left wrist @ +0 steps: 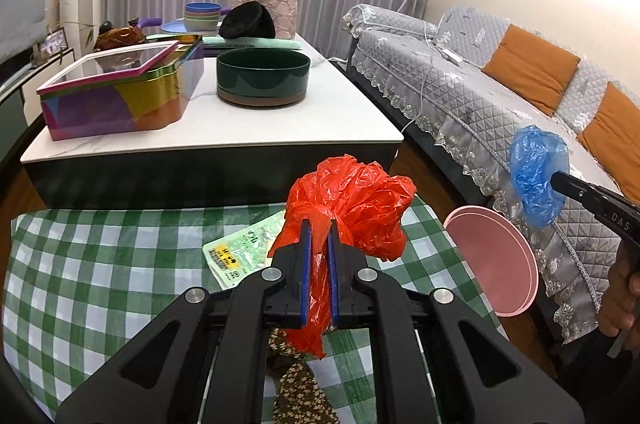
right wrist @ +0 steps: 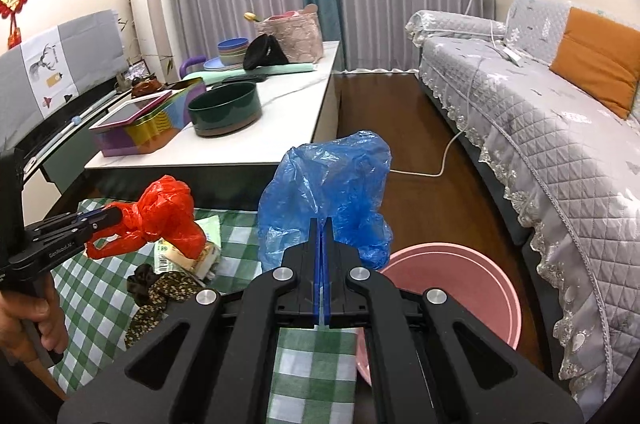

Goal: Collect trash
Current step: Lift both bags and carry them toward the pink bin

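left gripper (left wrist: 319, 236) pinches the red bag (left wrist: 352, 192) above the checked cloth (left wrist: 100, 264); right gripper (right wrist: 322, 236) clamps the blue bag (right wrist: 328, 184), just beside the pink bin (right wrist: 460, 284); carry both over its mouth before releasing, i'd say.

Green checked cloth (left wrist: 100, 264): green packet (left wrist: 240, 252), patterned fabric (right wrist: 160, 292). White table (left wrist: 320, 120): dark bowl (left wrist: 262, 76), colourful tin (left wrist: 120, 96).

I see a crumpled red plastic bag (left wrist: 352, 200) pinched in my left tool (left wrist: 320, 236), lifted above the green checked cloth (left wrist: 100, 264). A crumpled blue plastic bag (right wrist: 328, 192) sits clamped in my right tool (right wrist: 322, 244), near the pink basin (right wrist: 460, 288).
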{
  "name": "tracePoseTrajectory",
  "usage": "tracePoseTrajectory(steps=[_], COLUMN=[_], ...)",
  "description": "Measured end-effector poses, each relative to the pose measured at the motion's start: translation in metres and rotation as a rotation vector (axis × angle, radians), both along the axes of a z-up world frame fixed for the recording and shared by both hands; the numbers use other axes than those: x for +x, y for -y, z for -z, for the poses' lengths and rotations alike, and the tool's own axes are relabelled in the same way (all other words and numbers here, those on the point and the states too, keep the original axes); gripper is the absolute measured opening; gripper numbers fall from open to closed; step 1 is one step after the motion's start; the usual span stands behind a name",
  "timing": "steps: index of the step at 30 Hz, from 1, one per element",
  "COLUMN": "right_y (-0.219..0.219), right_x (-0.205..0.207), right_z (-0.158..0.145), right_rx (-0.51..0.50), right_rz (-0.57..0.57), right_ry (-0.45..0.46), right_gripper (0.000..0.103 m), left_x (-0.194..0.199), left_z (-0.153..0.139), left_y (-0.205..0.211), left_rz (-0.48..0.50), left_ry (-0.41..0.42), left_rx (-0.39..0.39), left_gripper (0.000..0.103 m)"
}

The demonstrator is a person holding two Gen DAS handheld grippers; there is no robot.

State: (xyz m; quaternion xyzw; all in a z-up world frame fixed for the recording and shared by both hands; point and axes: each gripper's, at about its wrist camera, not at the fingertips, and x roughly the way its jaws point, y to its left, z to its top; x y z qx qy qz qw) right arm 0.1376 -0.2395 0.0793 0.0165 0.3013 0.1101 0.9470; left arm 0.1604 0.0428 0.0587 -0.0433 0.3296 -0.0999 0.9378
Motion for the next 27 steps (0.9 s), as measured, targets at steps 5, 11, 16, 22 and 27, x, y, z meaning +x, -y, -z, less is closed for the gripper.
tracePoseTrajectory(steps=[5, 11, 16, 22, 27], right_y=[0.016, 0.035, 0.052, 0.066, 0.077], right_x=[-0.002, -0.003, -0.004, -0.005, -0.005], right_z=[-0.002, 0.000, 0.002, 0.004, 0.008], right_rx=[0.010, 0.016, 0.019, 0.005, 0.001], right_rz=[0.027, 0.064, 0.095, 0.121, 0.141], right_ry=[0.009, 0.013, 0.013, 0.015, 0.009], right_gripper=[0.001, 0.001, 0.001, 0.001, 0.001], left_x=[0.004, 0.010, 0.015, 0.021, 0.023], left_z=[0.003, 0.004, 0.004, 0.008, 0.009], left_y=[0.013, 0.033, 0.049, 0.067, 0.084], left_rz=[0.015, 0.042, 0.064, 0.089, 0.114], left_ry=[0.001, 0.007, 0.011, 0.006, 0.007], left_rx=[0.006, 0.005, 0.000, -0.003, -0.001], left_gripper=[0.007, 0.007, 0.007, 0.007, 0.007])
